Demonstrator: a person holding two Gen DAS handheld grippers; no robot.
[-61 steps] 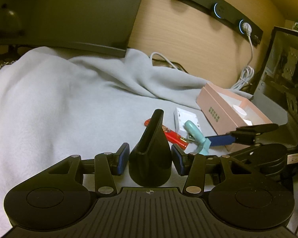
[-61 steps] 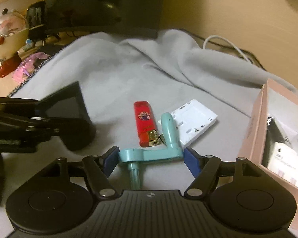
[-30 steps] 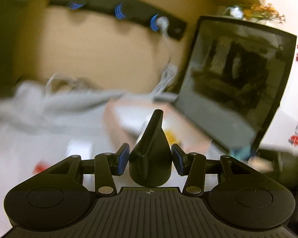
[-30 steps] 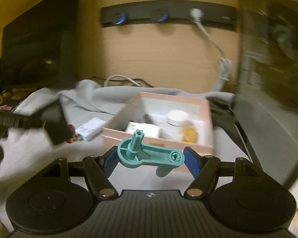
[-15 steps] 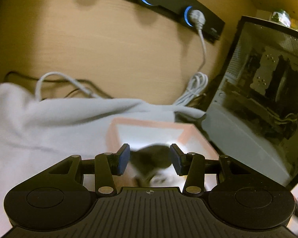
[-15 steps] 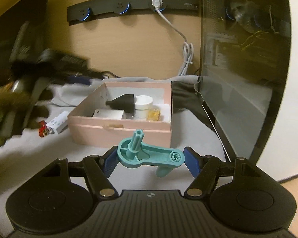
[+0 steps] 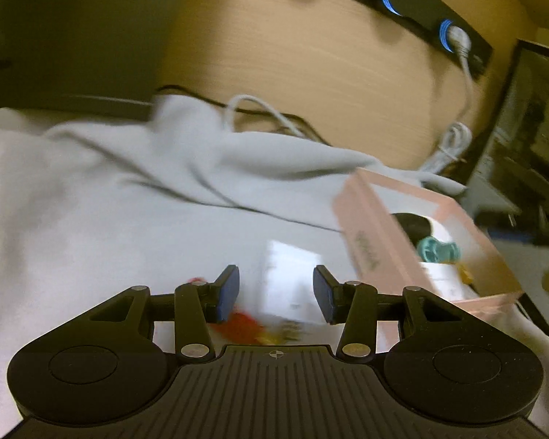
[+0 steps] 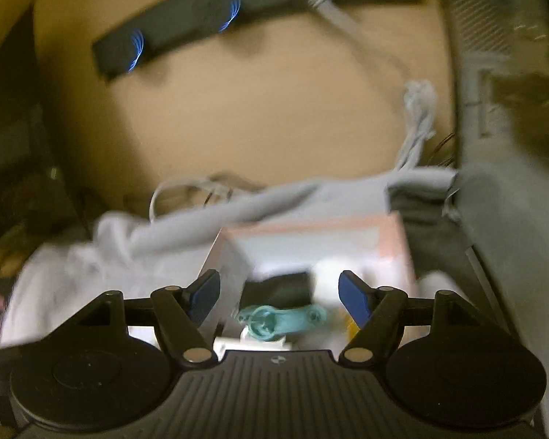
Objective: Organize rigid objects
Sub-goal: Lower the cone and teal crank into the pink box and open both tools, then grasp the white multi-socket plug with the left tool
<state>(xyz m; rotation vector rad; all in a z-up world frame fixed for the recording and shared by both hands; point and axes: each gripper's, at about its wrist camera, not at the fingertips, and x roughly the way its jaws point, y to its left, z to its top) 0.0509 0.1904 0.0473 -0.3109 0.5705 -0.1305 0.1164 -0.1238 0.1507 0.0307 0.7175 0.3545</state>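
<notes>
My left gripper [image 7: 276,292] is open and empty, low over the grey cloth [image 7: 109,201]. Just beyond its pads lie a white plastic piece [image 7: 289,274] and a red lighter [image 7: 243,323], both blurred. The pink box [image 7: 369,241] stands to the right and holds a black cone [image 7: 413,223] and a teal crank [image 7: 437,248]. My right gripper [image 8: 280,294] hangs open over that pink box [image 8: 311,230]. The teal crank [image 8: 282,320] lies under it, clear of both pads, next to the black cone [image 8: 278,287].
A black power strip [image 7: 402,3] with blue-lit sockets runs along the wooden wall, with a white cable [image 7: 454,142] hanging from it. A computer case [image 7: 530,128] stands right of the box. A dark monitor [image 7: 55,36] stands at the back left.
The black cone left my left gripper and now lies in the pink box; that gripper swung back left over the cloth. My right gripper moved over the box and the teal crank dropped free.
</notes>
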